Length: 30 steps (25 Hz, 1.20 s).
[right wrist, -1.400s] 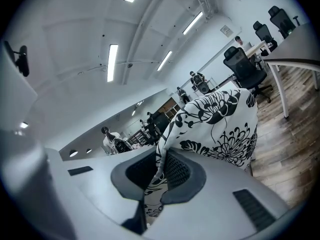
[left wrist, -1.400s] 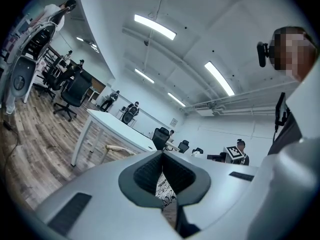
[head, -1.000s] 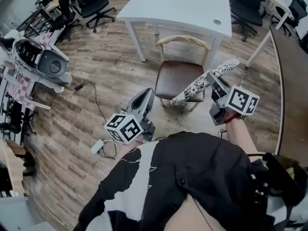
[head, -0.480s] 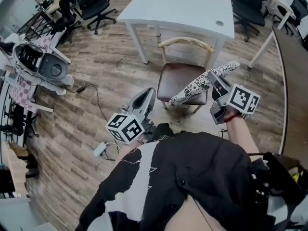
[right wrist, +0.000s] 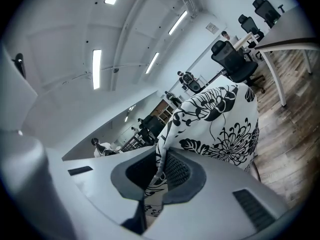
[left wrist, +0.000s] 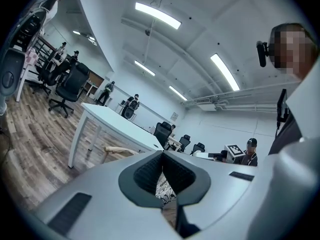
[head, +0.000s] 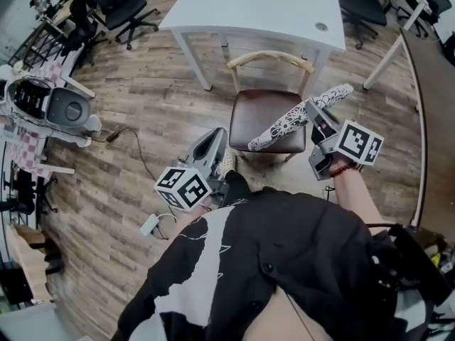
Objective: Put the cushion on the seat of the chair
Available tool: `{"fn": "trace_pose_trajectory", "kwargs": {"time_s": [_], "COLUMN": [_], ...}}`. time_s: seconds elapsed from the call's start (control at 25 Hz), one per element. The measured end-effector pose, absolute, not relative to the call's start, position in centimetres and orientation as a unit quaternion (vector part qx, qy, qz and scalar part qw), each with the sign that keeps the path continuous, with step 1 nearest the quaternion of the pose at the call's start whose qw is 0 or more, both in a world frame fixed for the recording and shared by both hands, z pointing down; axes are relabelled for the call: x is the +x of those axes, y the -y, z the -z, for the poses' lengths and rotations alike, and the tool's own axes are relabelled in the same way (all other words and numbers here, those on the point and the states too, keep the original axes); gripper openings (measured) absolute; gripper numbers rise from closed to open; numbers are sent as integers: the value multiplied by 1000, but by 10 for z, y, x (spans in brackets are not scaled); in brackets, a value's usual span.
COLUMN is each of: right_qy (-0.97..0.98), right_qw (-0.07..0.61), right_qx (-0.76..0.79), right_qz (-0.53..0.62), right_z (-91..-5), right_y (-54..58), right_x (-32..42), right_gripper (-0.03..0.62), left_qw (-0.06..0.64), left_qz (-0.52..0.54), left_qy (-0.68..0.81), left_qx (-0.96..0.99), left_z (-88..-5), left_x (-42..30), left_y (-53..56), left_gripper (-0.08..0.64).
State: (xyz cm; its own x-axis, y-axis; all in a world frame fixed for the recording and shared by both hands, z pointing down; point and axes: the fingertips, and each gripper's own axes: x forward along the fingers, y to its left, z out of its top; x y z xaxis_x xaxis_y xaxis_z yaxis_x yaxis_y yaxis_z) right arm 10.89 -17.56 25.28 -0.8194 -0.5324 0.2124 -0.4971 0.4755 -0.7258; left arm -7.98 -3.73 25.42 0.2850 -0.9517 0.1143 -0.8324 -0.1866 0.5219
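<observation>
Wooden floor (head: 142, 112) below, my right hand-held gripper (head: 313, 111), clamped on the floral cushion (head: 284, 127), has carried it nearer above the chair seat (head: 259, 109) for lowering; my left hand-held gripper (head: 217, 138) rides closed, empty

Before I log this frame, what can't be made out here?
Head view: whether the black-and-white floral cushion touches the brown chair seat; seen from above, they just overlap.
Head view: the hand on the left gripper, hidden by its marker cube.
Left gripper view: the cushion, only a sliver past the jaws.
</observation>
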Motion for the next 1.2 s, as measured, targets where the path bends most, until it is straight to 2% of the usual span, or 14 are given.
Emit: {"fn": "trace_pose_trajectory", "kwargs": {"time_s": [0.44,1.2], "right_qy": [-834,-743], "right_qw": [25,129], "right_qx": [-357,-489], "right_qz": [419,437], "right_z": [-243,-260], "right_y": [232,350], "right_x": [76,17], "right_gripper": [29,29], "left_qw": [260,267], "left_qz": [109,56], "left_qy": [537,443], "left_qx": [795,854], "left_z": [-234,-241], "left_x": [-123,-223], "left_y": [126,273], "left_gripper": [12,12]}}
